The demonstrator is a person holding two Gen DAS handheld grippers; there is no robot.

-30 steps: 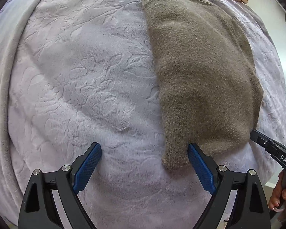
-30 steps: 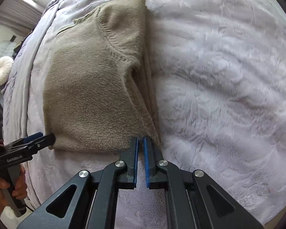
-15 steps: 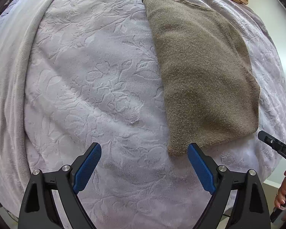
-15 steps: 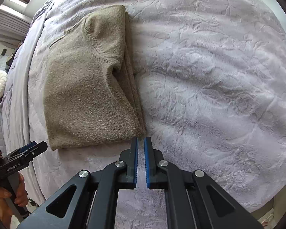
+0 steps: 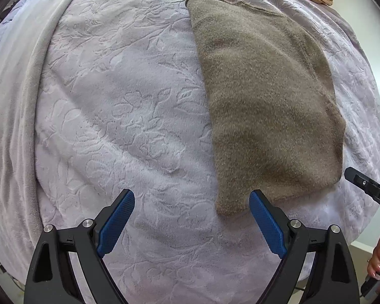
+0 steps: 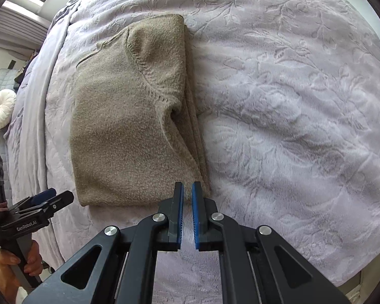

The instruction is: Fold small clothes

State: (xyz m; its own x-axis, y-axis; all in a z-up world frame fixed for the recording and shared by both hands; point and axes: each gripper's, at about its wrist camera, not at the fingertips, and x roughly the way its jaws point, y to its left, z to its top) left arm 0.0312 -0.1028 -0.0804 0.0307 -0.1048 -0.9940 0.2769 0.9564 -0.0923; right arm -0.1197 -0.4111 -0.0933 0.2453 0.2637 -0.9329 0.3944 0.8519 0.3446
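bed blanket (image 5: 129, 106) | 1 folded sweater (image 5: 266, 106) | L gripper (image 5: 192, 217) jaws wide, empty | R gripper (image 6: 187, 202) jaws near-closed, empty

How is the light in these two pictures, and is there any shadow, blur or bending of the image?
Left wrist view: soft daylight, a broad faint shadow across the blanket, sharp focus, fisheye bulge with dark corners. Right wrist view: same soft light, a bright overexposed window at the top left, a dark crease shadow in the sweater, the blanket edges curved by the lens, no motion blur.

Home bedroom: lilac embossed bedspread (image 6: 291, 101), round white cushion (image 6: 1, 108) beyond
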